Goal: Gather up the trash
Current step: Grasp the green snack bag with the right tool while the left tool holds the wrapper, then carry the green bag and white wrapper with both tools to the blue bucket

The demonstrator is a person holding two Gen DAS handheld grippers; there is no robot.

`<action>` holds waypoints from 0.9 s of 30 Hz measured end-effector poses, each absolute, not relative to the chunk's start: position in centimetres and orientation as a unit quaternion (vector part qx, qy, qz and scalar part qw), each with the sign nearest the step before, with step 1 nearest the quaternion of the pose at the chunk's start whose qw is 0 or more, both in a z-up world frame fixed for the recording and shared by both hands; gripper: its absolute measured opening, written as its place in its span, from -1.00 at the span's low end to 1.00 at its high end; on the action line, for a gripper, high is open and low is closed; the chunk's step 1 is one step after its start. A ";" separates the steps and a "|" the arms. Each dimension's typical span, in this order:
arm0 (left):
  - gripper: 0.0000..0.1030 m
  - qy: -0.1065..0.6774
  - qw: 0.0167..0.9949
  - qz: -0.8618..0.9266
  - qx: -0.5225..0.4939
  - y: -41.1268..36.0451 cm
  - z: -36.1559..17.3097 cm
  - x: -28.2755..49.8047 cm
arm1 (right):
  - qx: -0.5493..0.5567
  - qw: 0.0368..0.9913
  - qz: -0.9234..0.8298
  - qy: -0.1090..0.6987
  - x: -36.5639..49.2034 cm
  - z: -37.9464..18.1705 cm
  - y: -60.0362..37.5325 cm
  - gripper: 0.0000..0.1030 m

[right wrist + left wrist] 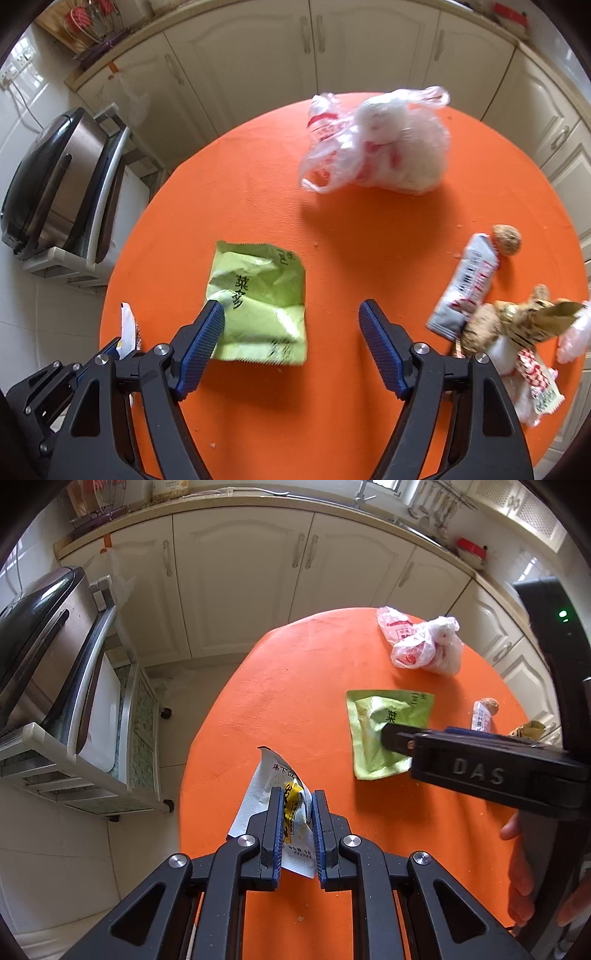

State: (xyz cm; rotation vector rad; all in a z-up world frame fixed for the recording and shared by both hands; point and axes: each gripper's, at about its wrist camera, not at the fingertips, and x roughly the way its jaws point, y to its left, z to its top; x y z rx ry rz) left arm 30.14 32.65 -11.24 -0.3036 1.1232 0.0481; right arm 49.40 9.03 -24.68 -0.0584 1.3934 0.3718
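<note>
1. Orange cloth [295, 709] covers the round table, and the trash is scattered all over it.
2. Left gripper [295, 812] is clamped on a white and yellow sachet [266, 786], which sticks up between the blue pads above the table's near left edge.
3. Right gripper [291, 314] has its jaws spread wide with nothing between them. It sits over the green packet [258, 295], left fingertip over the packet's lower left part, right finger out over bare cloth.
4. That green packet lies flat and crumpled about mid-table. In the left view the right gripper's tip overlaps it.
5. Clear plastic bag [376, 144] with red print sits bunched up at the far side of the table, well apart from both grippers.
6. Over on the right there's a pile: a grey and white wrapper [465, 284], a walnut [508, 240] touching its far end, plus a gold wrapper [532, 317] and more scraps near the edge.
7. Cream cabinets [240, 572] run behind the table, and a steel appliance [44, 635] sits on a rack to the left.
</note>
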 end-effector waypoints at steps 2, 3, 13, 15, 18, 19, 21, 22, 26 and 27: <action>-0.80 0.530 0.835 0.025 -0.145 32.9 -11.3 30.5 | -0.035 0.752 0.169 0.636 49.2 -24.9 9.3 0.01; -0.80 0.530 0.835 0.026 -0.145 33.0 -11.3 30.6 | -0.034 0.754 0.176 0.632 49.0 -24.7 9.4 -0.21; -0.80 0.532 0.834 0.024 -0.141 31.8 -11.6 31.6 | -0.007 0.749 0.188 0.636 45.9 -23.3 6.6 -0.66; -0.80 0.532 0.835 0.015 -0.137 31.0 -11.4 31.6 | 0.002 0.748 0.186 0.638 45.0 -23.1 5.6 -0.68; -0.80 0.533 0.836 0.002 -0.133 29.7 -11.2 31.4 | 0.012 0.750 0.182 0.636 43.2 -22.4 3.5 -0.71; -0.80 0.533 0.836 -0.001 -0.129 29.3 -11.1 31.3 | 0.016 0.750 0.180 0.636 42.8 -22.2 2.8 -0.72; -0.80 0.533 0.837 -0.006 -0.122 28.2 -10.9 31.2 | 0.026 0.752 0.178 0.634 41.8 -21.7 1.0 -0.73; -0.80 0.533 0.838 -0.012 -0.117 27.5 -10.7 31.1 | 0.033 0.756 0.174 0.631 41.1 -21.3 -0.2 -0.73; -0.80 0.532 0.840 -0.040 -0.096 24.0 -10.0 30.5 | 0.058 0.772 0.151 0.615 39.3 -20.0 -4.2 -0.73; -0.80 0.532 0.841 -0.045 -0.092 23.4 -9.9 30.5 | 0.066 0.776 0.144 0.611 38.8 -19.7 -5.5 -0.73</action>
